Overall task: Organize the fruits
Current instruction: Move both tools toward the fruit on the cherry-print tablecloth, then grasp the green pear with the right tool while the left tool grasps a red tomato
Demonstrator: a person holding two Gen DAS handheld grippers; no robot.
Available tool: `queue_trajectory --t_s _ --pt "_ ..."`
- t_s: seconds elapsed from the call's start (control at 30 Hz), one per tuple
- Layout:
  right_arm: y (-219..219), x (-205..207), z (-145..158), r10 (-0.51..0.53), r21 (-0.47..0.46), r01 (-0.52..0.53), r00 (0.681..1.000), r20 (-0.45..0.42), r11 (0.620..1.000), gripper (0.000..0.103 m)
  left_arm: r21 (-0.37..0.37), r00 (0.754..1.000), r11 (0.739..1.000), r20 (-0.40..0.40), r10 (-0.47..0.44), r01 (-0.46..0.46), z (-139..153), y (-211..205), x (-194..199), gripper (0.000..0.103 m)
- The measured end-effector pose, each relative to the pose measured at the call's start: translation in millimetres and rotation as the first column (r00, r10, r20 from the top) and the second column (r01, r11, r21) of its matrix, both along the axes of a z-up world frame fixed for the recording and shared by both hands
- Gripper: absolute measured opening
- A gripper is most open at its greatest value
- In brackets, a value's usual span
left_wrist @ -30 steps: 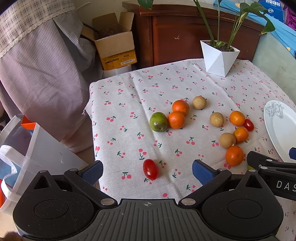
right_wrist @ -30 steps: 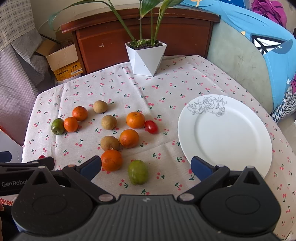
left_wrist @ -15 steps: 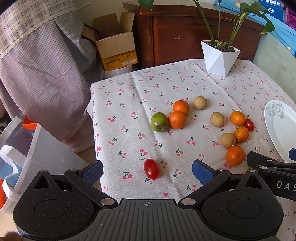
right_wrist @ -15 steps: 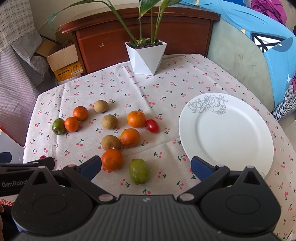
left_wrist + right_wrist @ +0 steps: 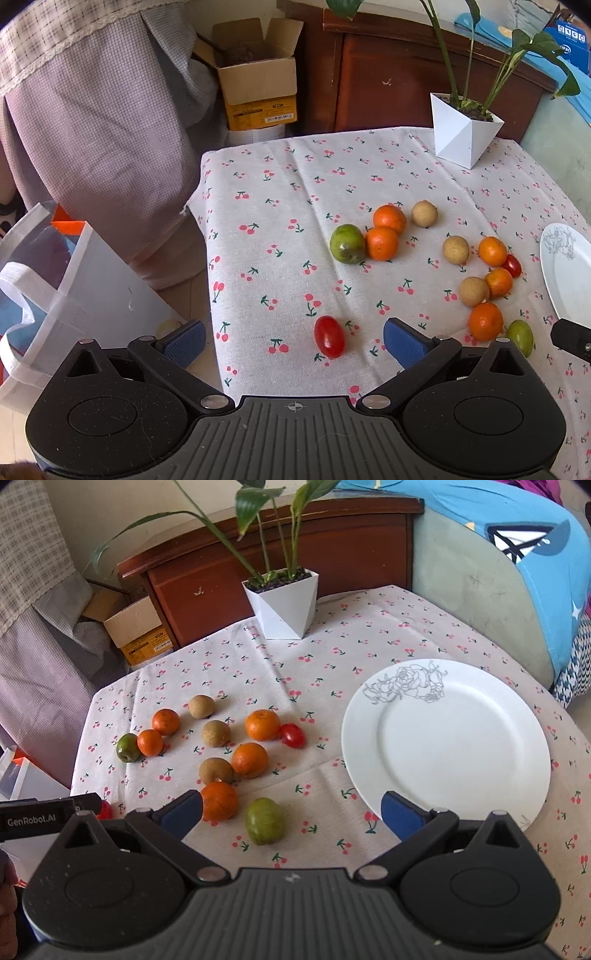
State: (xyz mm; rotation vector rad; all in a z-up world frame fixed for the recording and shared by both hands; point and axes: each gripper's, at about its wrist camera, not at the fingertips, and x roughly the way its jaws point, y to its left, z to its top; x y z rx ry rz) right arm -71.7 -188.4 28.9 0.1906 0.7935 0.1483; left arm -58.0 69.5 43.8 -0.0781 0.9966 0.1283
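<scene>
Both tongs have crept forward over the cloth since a second ago; fruit sits nearer the fingers now. Left gripper [image 5: 293, 341] spread wide, empty, small red tomato [image 5: 329, 336] lying between its blue pads. Right gripper [image 5: 291, 812] equally wide, empty, a green fruit [image 5: 265, 821] and an orange [image 5: 219, 800] just ahead. Plate [image 5: 532, 738] bare, to the right; remaining fruit scattered mid-table. Risk, as I judge it: round fruit rolling off if nudged by one pad first, or the soft tomato crushed by a hard close
</scene>
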Motion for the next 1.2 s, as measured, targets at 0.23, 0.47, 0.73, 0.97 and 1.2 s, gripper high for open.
queue_trajectory --t_s 0.23,0.47,0.73,0.97,1.2 --pt "-19 -8 -19 -0.027 0.039 0.029 0.998 -0.055 0.999 0.091 -0.003 1.000 1.000 -0.011 -0.025 0.025 -9 -3 -5 0.099" --pt "-10 -9 -29 0.023 0.111 -0.015 0.997 -0.070 0.994 0.070 0.003 0.996 0.997 0.009 -0.083 0.083 -14 -11 -8 0.088" --pt "3 -3 -28 0.049 0.118 -0.046 0.998 -0.026 0.992 0.053 -0.028 0.993 0.993 0.026 -0.112 0.112 -23 -11 -5 0.070" --pt "6 3 -32 0.048 0.125 -0.044 0.998 -0.029 0.991 0.040 0.001 0.989 0.990 0.048 -0.141 0.141 -28 -17 -3 0.055" --pt "11 7 -37 0.045 0.120 -0.041 0.998 -0.034 0.992 0.030 -0.024 0.983 0.985 0.074 -0.167 0.169 -26 -19 -3 0.032"
